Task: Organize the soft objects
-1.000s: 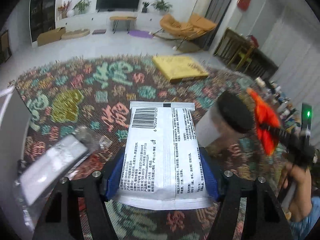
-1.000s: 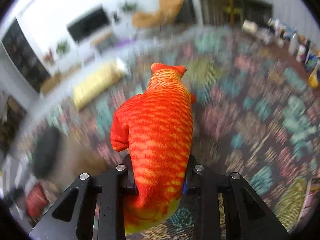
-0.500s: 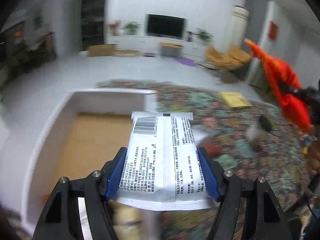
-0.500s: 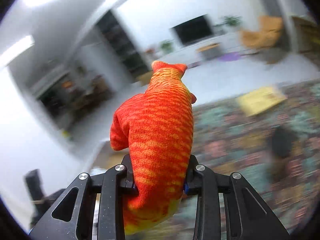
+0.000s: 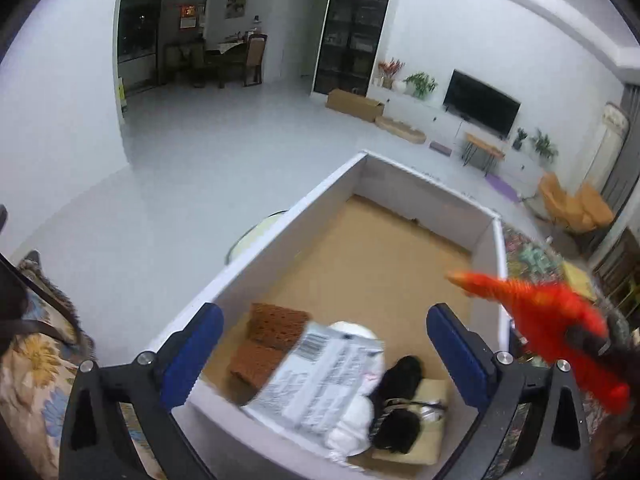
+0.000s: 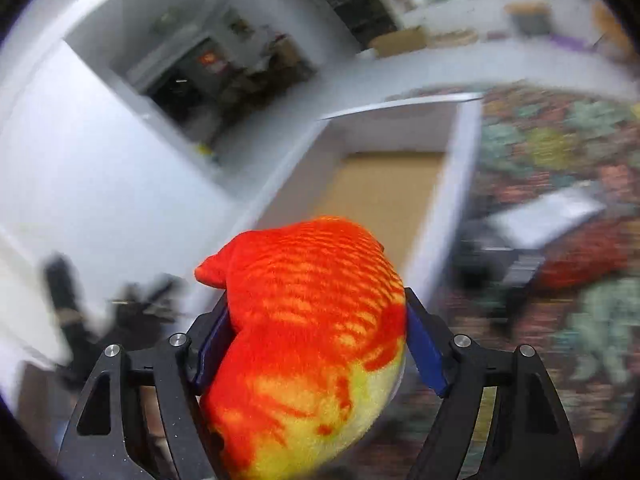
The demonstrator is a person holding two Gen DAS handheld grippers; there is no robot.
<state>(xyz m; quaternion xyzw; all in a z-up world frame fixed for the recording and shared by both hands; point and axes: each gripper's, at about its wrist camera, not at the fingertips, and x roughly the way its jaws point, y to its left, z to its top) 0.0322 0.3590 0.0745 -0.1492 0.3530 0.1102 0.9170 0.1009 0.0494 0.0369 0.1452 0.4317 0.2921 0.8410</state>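
The left hand-held gripper is gaping empty over the white box, the silver packet lying inside at six o'clock. The right hand-held gripper is pinching the plush fish; next, it is needing to carry it over the box and let go.

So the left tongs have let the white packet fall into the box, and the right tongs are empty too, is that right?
Not quite. The left tongs are open, with the white packet in the box, but the right tongs are not empty: the right wrist view shows them holding the orange plush fish.
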